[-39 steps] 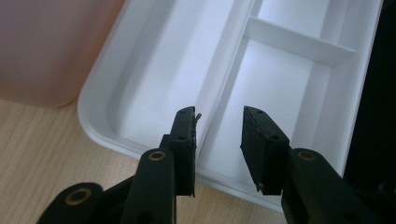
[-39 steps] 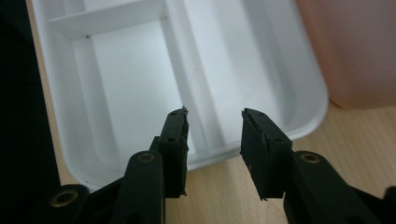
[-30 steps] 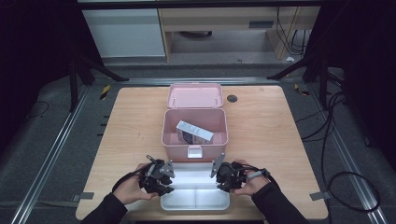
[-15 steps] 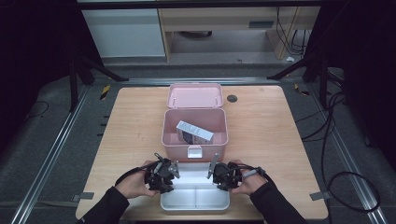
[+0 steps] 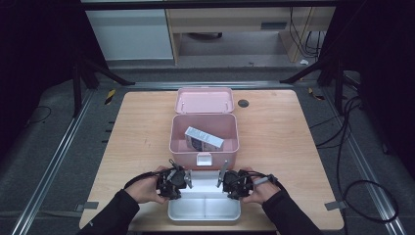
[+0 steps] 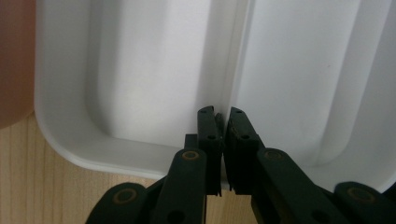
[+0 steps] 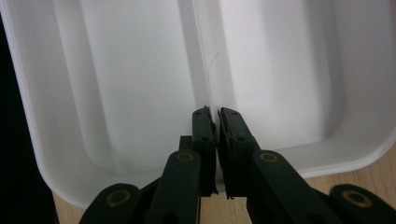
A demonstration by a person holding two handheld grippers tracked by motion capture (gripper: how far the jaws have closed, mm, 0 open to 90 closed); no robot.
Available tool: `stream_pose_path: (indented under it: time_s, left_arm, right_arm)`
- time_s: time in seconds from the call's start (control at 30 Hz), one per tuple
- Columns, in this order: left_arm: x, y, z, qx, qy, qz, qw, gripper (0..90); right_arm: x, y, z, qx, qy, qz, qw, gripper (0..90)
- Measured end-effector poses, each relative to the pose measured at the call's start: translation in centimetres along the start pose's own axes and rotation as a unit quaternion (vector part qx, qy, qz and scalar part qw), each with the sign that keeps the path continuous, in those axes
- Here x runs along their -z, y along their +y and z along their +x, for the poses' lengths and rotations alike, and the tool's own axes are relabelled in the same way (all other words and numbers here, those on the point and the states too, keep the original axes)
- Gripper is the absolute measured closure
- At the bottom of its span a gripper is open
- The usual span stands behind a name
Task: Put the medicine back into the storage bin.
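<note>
Tray (image 5: 204, 214) divider is being pinched by both my grippers' fingers (image 6: 208, 128), freshly closed; I'm aiming to lift evenly, keeping it level.

The high view is looking forward and down from above the near edge of the table (image 5: 122, 147), taking in the white tray (image 5: 204, 208) from well back. Each gripper view is riding close over that tray (image 6: 140, 70) (image 7: 116, 70), facing along its middle divider (from opposite ends), so all three are sharing the tray.
</note>
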State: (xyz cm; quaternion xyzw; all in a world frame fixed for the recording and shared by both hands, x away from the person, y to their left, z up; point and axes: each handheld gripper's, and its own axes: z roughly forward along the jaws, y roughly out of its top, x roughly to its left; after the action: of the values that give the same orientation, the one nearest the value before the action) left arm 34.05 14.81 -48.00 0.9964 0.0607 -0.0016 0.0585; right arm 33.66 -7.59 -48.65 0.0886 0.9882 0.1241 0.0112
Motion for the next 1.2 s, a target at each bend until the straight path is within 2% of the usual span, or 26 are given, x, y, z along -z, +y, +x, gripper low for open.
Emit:
stream_pose_path:
  time_s: [0.03,0.07,0.13,0.33,0.37,0.53,0.67,0.77,0.97,1.2]
  left_arm:
    - [0.0,0.0,-0.1,0.003,-0.009,0.001,1.0000,85.8]
    - [0.1,0.0,-0.1,-0.005,-0.008,-0.001,1.0000,86.1]
    - [0.6,0.1,-0.4,-0.006,-0.013,0.003,0.9999,86.3]
    - [3.0,0.3,-1.8,-0.009,-0.011,-0.007,0.9999,86.7]
    - [3.5,0.3,-2.0,-0.016,-0.006,-0.010,0.9998,86.8]
    - [6.4,0.8,-3.2,-0.023,0.011,-0.019,0.9995,87.1]
    - [8.9,1.0,-3.6,-0.025,0.023,-0.033,0.9988,87.3]
    - [10.6,1.0,-3.7,-0.027,0.025,-0.043,0.9984,87.8]
    - [13.6,1.3,-2.5,-0.029,0.040,-0.054,0.9973,87.9]
    - [16.4,1.8,0.8,-0.030,0.049,-0.060,0.9965,88.0]
  right_arm:
    - [0.1,0.0,0.0,0.002,0.000,-0.001,1.0000,85.5]
    - [0.2,0.0,0.1,0.002,0.000,0.001,1.0000,85.4]
    - [0.7,0.1,0.4,0.001,0.004,0.000,1.0000,85.5]
    - [2.8,-0.2,1.4,0.001,0.011,-0.015,0.9998,85.6]
    - [3.2,-0.2,1.5,0.002,0.010,-0.017,0.9998,85.6]
    - [5.8,-0.5,2.1,0.006,0.010,-0.031,0.9995,85.6]
    - [8.2,-0.5,2.1,0.006,0.006,-0.045,0.9990,85.4]
    - [10.0,-0.3,2.0,0.006,0.003,-0.057,0.9984,85.2]
    - [13.1,0.3,0.9,0.015,-0.013,-0.077,0.9968,85.3]
    - [16.1,1.4,-2.0,0.022,-0.027,-0.091,0.9953,85.6]
